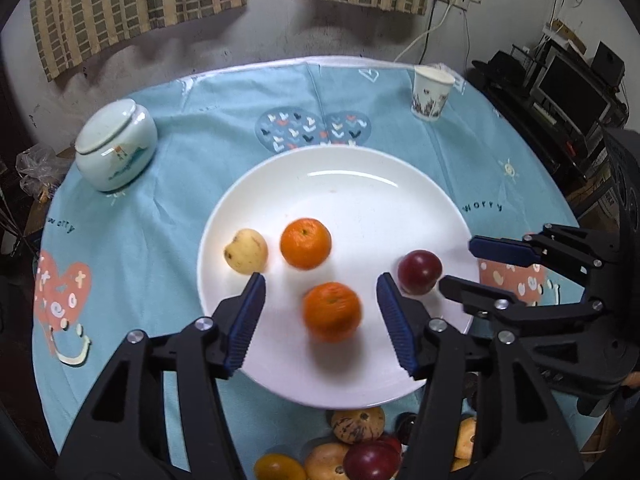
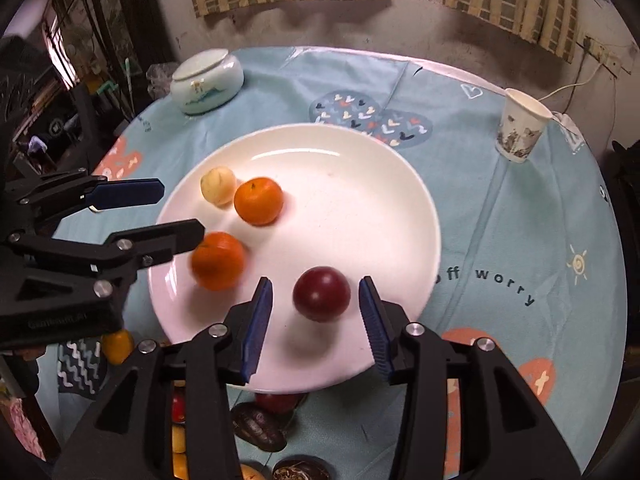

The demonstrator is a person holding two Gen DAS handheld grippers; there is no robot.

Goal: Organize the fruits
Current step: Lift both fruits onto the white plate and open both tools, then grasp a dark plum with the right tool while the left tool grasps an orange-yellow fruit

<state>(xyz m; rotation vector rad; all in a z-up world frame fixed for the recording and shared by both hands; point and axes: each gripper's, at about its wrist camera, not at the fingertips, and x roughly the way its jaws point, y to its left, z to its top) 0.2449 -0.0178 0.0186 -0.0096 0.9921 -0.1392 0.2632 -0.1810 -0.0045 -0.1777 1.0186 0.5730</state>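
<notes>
Four fruits are sitting on the white plate [image 1: 360, 168] right now: a pale yellow one [image 1: 246, 251] near its left edge, an orange [image 1: 305, 243] just beside that, a second orange [image 1: 332, 311] toward the near rim, and a dark red plum [image 1: 420, 272] by the right rim. The near orange and the plum are looking blurry, so I'm guessing they're just being dropped and are possibly rolling a bit.

The left tongs [image 1: 320, 304] are standing wide open around the near orange, not touching it; the right tongs [image 2: 316, 308] are gaping wide around the plum, also clear of it. So I'm reading this as the letting-go part of the sorting.

Just off the plate's near rim, more fruit [image 1: 358, 424] is waiting in a pile on the tabletop [image 1: 180, 128]. Next move is probably backing both tongs off and going for that pile, without bumping the plate.
</notes>
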